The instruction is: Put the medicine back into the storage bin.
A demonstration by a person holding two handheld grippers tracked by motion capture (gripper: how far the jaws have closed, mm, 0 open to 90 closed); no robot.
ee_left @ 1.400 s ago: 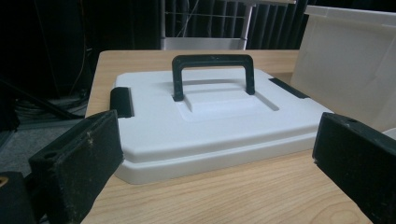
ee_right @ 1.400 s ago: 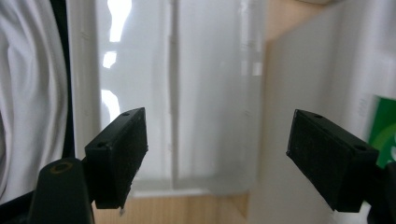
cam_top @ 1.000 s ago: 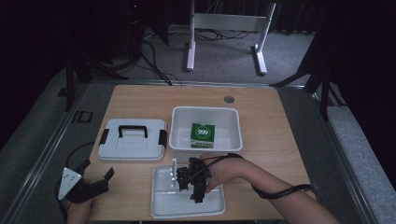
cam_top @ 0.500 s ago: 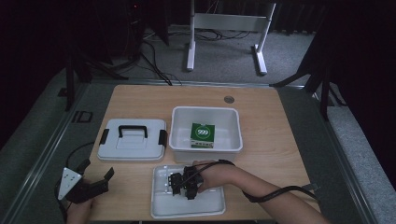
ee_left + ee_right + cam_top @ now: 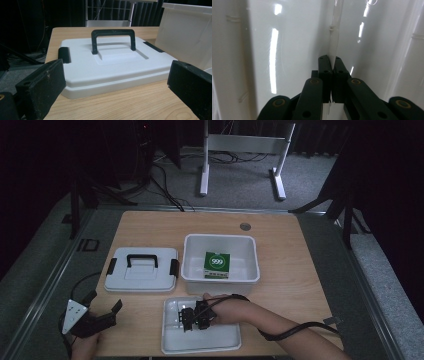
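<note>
While your right tool [image 5: 189,319] reaches into the shallow white tray [image 5: 220,344] at 6 o'clock on the tabletop [image 5: 295,270], its jaws have just been closing, and in the right gripper view they now pinch a thin clear tube [image 5: 334,47] by one end, pressed together on it. The tube lies along the tray floor beside a moulded rib, which is probably why you come at it low and end-on rather than from above. Your left tool [image 5: 102,316] hovers at 8 o'clock with its jaws spread and nothing between them, facing the lid [image 5: 110,65] as if waiting its turn. At 12 o'clock from the tray sits the open bin [image 5: 192,270], holding a green box [image 5: 217,264]. The tray's rim and ribs are the nearest things to catch the tube as it lifts; the bin's front wall stands close behind.
</note>
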